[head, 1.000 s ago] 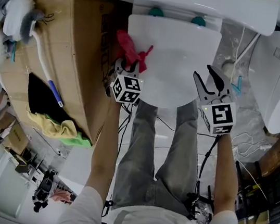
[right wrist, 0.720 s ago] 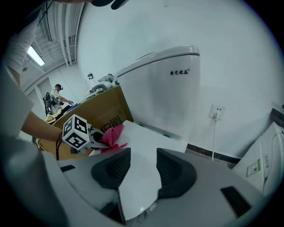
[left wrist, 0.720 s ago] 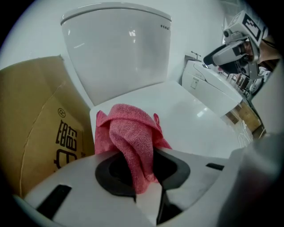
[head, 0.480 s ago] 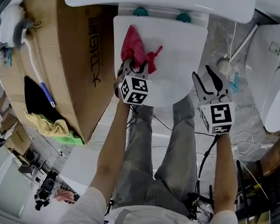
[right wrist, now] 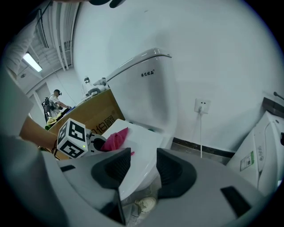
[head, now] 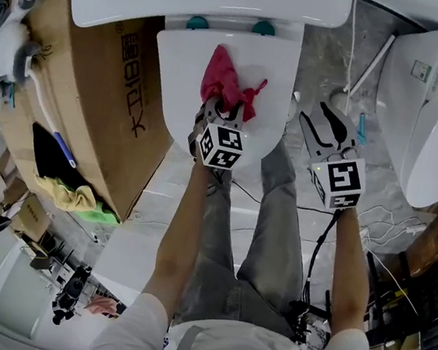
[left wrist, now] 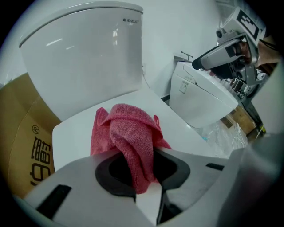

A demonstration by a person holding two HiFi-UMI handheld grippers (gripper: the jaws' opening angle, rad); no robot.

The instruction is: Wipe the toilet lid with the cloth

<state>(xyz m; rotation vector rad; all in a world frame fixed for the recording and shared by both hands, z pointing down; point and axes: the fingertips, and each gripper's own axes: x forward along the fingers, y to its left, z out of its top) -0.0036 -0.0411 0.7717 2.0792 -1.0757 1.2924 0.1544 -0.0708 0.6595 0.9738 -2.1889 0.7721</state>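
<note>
Left claw [head: 225, 115] clamped on red cloth [head: 225, 82], cloth bunched just ahead of it on white toilet lid [head: 179, 65], right claw [head: 326, 123] spread apart, empty, lid to its left.

Glossy toilet lid [head: 188, 66], seemingly terry cloth [head: 226, 86]

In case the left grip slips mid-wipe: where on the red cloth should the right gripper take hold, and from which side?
Probably the bunched ridge of the cloth just beyond the left gripper shut on it. Bring the open right gripper in from its own side, across the toilet lid. That ridge stands up off the lid; the edges lie flat.
</note>
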